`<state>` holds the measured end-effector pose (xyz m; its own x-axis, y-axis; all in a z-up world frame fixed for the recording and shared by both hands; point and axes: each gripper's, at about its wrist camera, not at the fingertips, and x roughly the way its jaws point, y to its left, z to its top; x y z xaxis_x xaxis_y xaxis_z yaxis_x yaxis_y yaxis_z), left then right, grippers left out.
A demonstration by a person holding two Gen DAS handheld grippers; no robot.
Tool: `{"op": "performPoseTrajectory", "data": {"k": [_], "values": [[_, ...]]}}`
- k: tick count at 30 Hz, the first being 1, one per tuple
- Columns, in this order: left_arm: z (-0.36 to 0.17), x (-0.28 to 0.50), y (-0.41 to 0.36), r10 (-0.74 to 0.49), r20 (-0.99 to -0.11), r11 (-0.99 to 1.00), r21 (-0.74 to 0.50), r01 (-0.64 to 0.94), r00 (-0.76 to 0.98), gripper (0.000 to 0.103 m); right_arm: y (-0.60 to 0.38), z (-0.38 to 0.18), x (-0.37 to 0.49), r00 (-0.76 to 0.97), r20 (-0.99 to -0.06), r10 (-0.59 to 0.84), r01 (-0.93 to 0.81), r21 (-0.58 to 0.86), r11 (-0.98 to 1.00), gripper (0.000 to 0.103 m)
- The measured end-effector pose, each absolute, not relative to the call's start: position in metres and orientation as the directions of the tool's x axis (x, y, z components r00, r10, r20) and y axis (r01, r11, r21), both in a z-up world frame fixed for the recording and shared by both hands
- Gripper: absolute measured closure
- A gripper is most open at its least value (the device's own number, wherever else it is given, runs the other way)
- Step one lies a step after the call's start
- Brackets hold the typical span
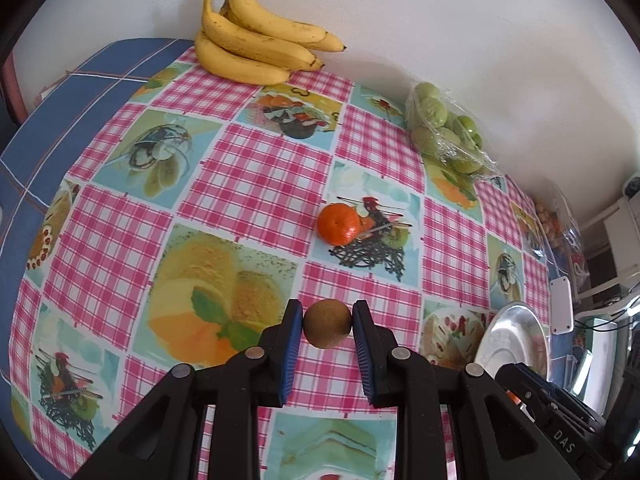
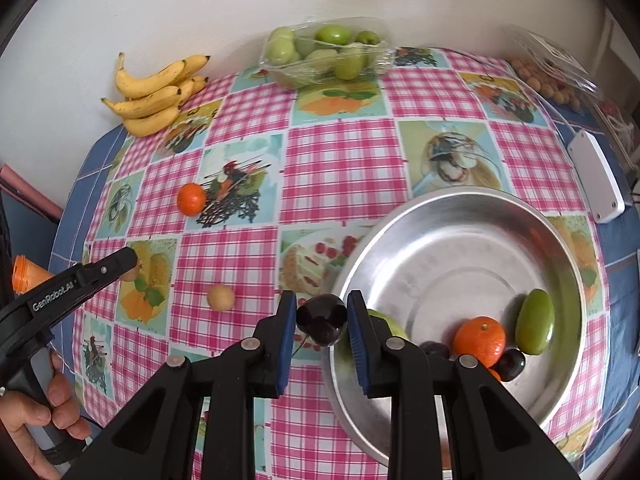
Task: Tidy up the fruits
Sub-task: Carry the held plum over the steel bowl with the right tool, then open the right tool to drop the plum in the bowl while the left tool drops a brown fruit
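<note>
Right gripper is clamped on a dark round fruit, apparently a plum or large cherry, and carries it at the near rim of the metal bowl; the position suggests a drop into the bowl is the step in hand. Left gripper is likewise closed on a small brown round fruit, clear of the tablecloth, presumably bound for the same bowl.

Bowl contents, as far as visible: one mandarin, one green oval fruit, two dark fruits beside the mandarin, and a pale green fruit partly hidden behind the right gripper's finger.

Loose items outstanding on the cloth: a second mandarin and a small tan fruit.

Banana bunch lies against the wall. Wrapped tray of green fruit stays sealed. Another clear packet of small brownish fruit sits at the far right edge; its contents cannot be identified.
</note>
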<state>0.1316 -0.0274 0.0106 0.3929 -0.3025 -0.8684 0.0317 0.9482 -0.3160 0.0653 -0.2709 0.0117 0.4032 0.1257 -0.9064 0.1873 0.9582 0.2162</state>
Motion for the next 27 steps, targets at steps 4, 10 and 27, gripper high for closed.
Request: {"op": "performPoseTrajectory", "data": {"k": [4,10,27], "values": [[0.017,0.126,-0.047,-0.32,-0.864,0.946,-0.313,0.082,0.388,0.076,-0.291,0.011,0.059,0.406,-0.906,0.117,0.23,0.225,0.947,0.076],[0.021,0.11,-0.094,-0.351,-0.865,0.934,-0.299,0.194,0.359,0.076,-0.326,0.008,0.047,0.406,-0.908,0.098,0.312,0.239,0.92,0.076],[0.01,0.05,-0.217,-0.398,-0.877,0.834,-0.222,0.506,0.27,0.075,-0.401,0.003,0.012,0.444,-0.892,0.079,0.458,0.301,0.836,0.076]]}}
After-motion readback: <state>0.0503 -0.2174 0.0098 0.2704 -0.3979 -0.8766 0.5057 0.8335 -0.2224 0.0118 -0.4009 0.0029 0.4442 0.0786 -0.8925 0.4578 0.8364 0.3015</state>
